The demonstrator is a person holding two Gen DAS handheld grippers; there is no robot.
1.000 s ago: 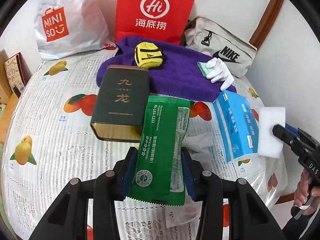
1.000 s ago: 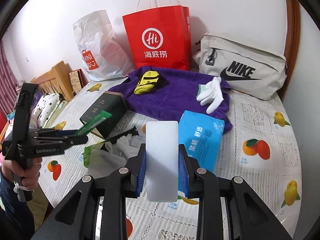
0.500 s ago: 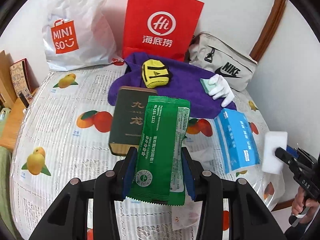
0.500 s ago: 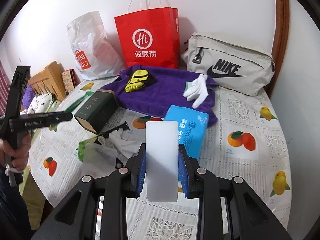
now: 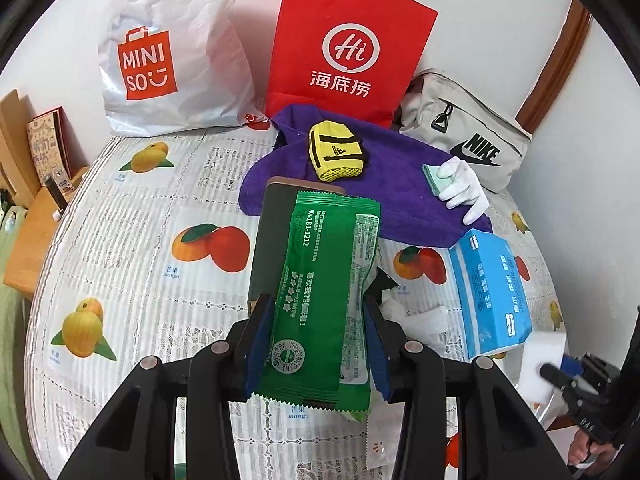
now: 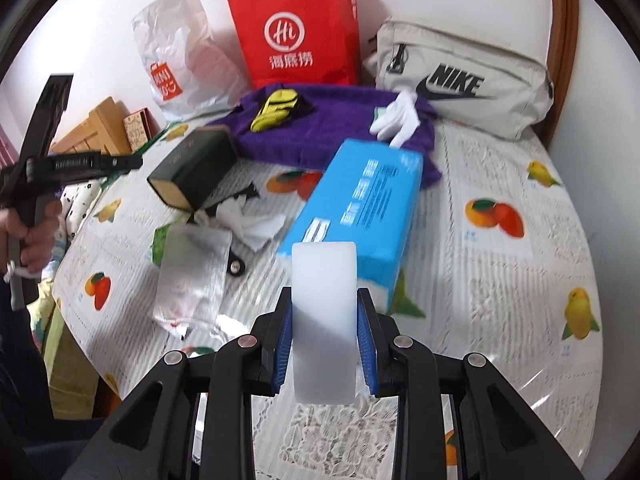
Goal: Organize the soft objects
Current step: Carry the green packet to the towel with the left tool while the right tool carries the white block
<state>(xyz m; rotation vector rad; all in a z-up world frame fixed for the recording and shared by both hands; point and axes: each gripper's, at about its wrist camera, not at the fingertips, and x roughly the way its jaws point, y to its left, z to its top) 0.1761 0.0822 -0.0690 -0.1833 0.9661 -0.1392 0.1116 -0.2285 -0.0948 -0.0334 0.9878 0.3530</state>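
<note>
Left tool (image 5: 316,344) clamps green packet (image 5: 320,300); right tool (image 6: 324,344) clamps white sponge (image 6: 324,320).

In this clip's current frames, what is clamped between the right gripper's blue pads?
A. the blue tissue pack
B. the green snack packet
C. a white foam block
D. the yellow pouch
C: in the right wrist view the right gripper has its blue pads pressed on both sides of a white foam block, while the blue tissue pack lies on the table behind it.
</note>
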